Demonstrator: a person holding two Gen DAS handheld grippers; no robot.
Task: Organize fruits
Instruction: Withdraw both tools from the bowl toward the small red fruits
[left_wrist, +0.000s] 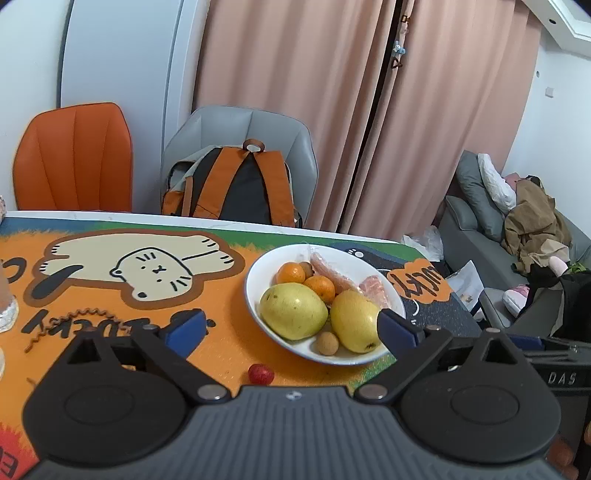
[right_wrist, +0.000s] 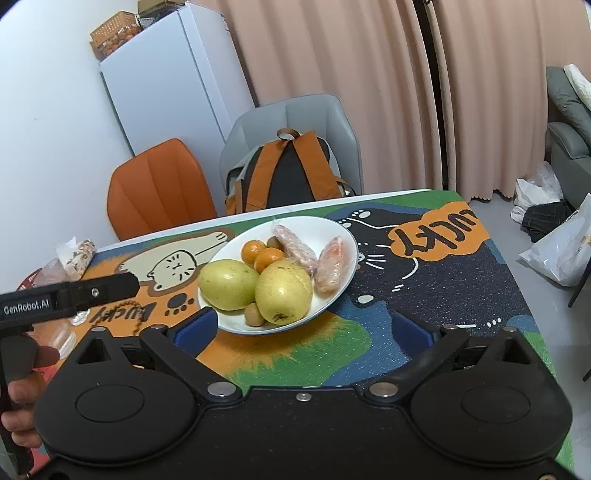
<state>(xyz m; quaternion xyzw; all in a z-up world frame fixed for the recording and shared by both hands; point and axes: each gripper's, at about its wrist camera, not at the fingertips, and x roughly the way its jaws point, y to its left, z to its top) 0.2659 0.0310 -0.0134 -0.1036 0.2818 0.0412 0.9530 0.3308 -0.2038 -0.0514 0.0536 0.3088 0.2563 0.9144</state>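
The fruit sat piled in a white bowl (left_wrist: 255, 291) on the table (right_wrist: 461, 291): two yellow pears (left_wrist: 293, 310), two tangerines (left_wrist: 291, 272), small brown longans (left_wrist: 327, 342) and wrapped pieces. One strawberry (left_wrist: 260, 373) lay outside, just beside the bowl's near rim. The left hand-held gripper (left_wrist: 291, 328) and right hand-held gripper (right_wrist: 303, 326) both stood wide and empty. A squeeze could bruise the soft strawberry, or a finger could nudge the shallow bowl and roll the longans out.

On your desk (right_wrist: 461, 295) the bowl (right_wrist: 347, 236) holds two pears (right_wrist: 229, 284) in front, two oranges (right_wrist: 267, 258) behind them, wrapped pieces (right_wrist: 330, 271) to the right. One strawberry (left_wrist: 260, 373) lies on the desk before the bowl. Two chairs (right_wrist: 159, 192) stand behind the desk, a backpack (right_wrist: 288, 173) on the right one.
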